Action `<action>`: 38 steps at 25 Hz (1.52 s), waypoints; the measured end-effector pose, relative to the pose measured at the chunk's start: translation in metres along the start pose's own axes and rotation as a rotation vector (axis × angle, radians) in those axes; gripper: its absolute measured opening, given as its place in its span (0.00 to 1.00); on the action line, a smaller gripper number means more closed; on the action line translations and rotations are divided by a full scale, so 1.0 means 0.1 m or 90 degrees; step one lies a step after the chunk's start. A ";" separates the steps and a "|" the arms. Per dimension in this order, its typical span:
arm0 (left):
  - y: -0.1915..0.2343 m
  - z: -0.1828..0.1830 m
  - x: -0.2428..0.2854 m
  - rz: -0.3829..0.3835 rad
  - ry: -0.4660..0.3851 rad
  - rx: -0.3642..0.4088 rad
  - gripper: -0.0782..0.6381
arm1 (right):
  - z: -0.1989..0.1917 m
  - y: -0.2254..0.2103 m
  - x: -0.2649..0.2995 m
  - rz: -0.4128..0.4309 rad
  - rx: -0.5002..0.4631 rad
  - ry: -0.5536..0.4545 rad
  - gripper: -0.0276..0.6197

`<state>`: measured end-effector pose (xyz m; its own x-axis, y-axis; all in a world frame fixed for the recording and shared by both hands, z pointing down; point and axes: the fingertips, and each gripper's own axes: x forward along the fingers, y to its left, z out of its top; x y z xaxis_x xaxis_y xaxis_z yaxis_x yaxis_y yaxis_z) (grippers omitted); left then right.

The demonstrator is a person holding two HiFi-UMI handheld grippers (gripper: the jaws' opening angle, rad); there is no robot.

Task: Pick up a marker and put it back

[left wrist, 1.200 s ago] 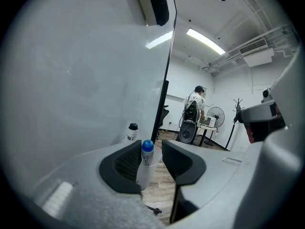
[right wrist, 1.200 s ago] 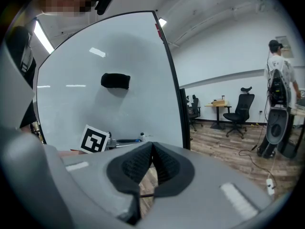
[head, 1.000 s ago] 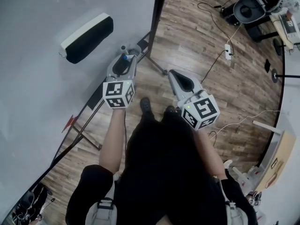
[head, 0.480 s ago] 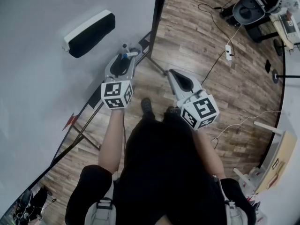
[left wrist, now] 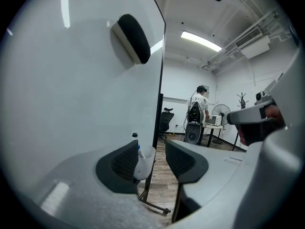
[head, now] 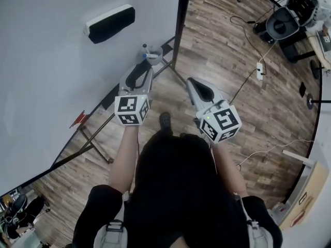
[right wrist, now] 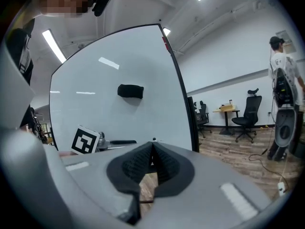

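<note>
A white cup [head: 154,56] hangs at the whiteboard's [head: 51,71] lower corner with a black-capped marker [head: 145,47] and a blue-capped marker [head: 144,56] standing in it. My left gripper [head: 146,67] is just short of the cup. It is open, its jaws having just been opening wide and then closing slightly, with nothing between them. In the left gripper view the cup [left wrist: 145,163] and the markers [left wrist: 137,144] show past the left gripper [left wrist: 152,149]. My right gripper [head: 190,81] hangs off to the right, shut and empty; its pads meet in the right gripper view [right wrist: 152,146].
A black eraser [head: 109,24] sticks on the whiteboard. The board's stand legs [head: 173,74] spread over the wood floor. A power strip [head: 260,70], cables and office chairs [head: 282,22] are at the far right. A person [left wrist: 196,106] stands across the room.
The left gripper held a blue-capped marker at the cup; it has let go and pulled back. The marker now stands in the cup. The right gripper has hardly shifted.
</note>
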<state>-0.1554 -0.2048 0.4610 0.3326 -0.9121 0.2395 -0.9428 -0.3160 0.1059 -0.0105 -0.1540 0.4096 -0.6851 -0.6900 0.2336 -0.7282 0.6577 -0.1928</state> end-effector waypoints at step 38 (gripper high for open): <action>-1.84 0.22 -2.34 0.040 -0.062 0.010 0.12 | -0.12 0.96 -1.72 0.127 -0.095 -0.061 0.05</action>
<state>-0.0601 0.0616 0.3643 0.2703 -0.9510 0.1502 -0.9621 -0.2610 0.0791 0.0376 0.0309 0.3629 -0.8190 -0.5625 0.1131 -0.5719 0.8162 -0.0820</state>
